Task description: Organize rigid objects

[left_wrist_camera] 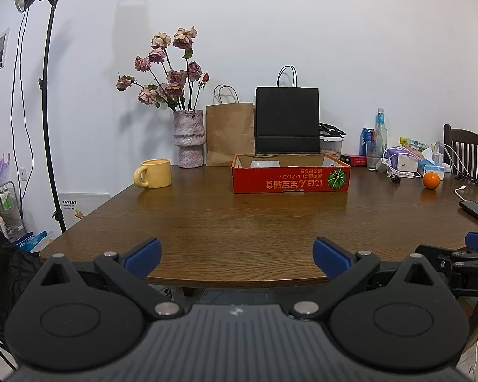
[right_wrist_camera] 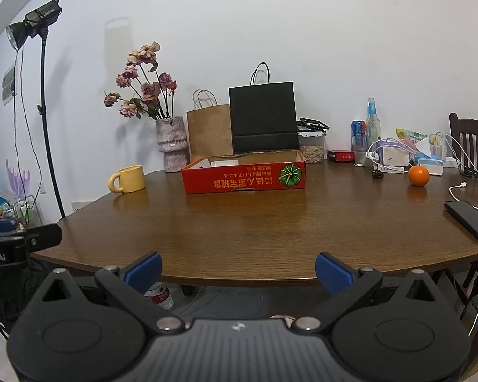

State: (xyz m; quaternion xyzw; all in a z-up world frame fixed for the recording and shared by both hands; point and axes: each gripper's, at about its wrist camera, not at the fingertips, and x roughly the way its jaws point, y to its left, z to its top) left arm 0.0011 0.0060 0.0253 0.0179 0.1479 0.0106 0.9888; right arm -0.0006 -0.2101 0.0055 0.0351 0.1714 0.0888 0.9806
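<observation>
Both sets of jaws, left gripper [left_wrist_camera: 236,256] and right gripper [right_wrist_camera: 238,272], gape wide and empty at the surface [left_wrist_camera: 255,222] edge. Far ahead of them sit a red box [left_wrist_camera: 290,178], a yellow mug [left_wrist_camera: 153,173] and an orange [left_wrist_camera: 431,180].

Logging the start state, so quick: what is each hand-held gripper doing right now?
Left hand-held gripper: open, holding nothing, at the near table edge.
Right hand-held gripper: open, holding nothing, also at the near edge.

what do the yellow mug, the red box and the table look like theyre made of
Yellow mug: looks like glazed ceramic, with thick walls and a soft sheen. Red box: printed cardboard, brown raw board showing inside the flaps. Table: wood or wood veneer, visible grain under a glossy finish that reflects the objects.
</observation>
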